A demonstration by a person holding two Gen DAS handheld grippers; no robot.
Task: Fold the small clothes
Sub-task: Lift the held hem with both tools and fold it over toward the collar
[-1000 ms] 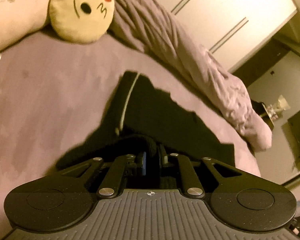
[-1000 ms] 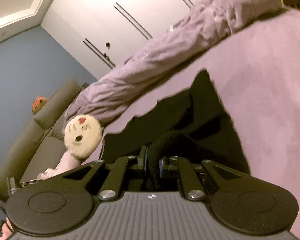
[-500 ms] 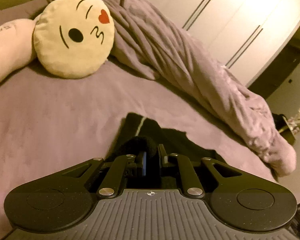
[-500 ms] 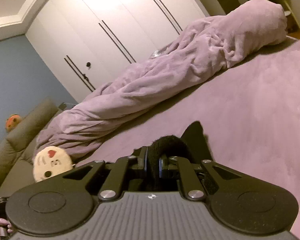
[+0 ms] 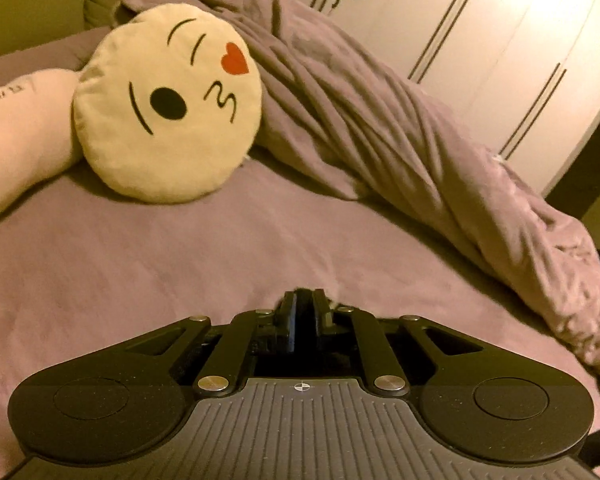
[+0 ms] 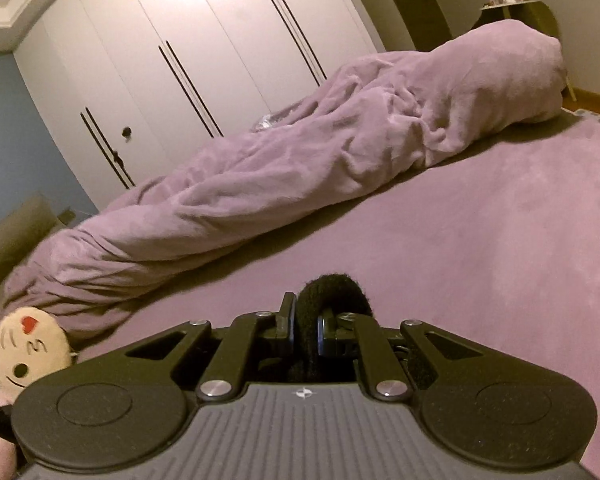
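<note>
Left wrist view: the left gripper (image 5: 304, 300) has its fingers pressed together, with only a dark sliver of black cloth (image 5: 303, 291) showing at their tips, so it pinches the garment though most of the fabric is hidden beneath the gripper body; just beyond the fingertips lies the bare purple bedsheet (image 5: 180, 252); farther ahead and to the left of the fingers rests a round cream emoji cushion (image 5: 168, 104) with a winking face and a red heart, leaning against a pale pink pillow (image 5: 16, 136) at the far left; ahead and to the right of the fingers a rumpled purple blanket (image 5: 400, 136) runs diagonally across the bed, touching the cushion's upper edge; beyond it stand white wardrobe doors (image 5: 480, 40) with dark vertical handles. Right wrist view: the right gripper (image 6: 306, 312) is closed on a thick fold of the black cloth (image 6: 332, 286), which bulges up in a loop over and to the right of the fingertips; the sheet (image 6: 480, 240) spreads ahead and to the right of the fingers; the blanket (image 6: 300, 176) lies beyond in a long ridge; the emoji cushion (image 6: 28, 348) sits far to the left of the fingers, near the blanket's end; the wardrobe (image 6: 180, 48) fills the background.
</note>
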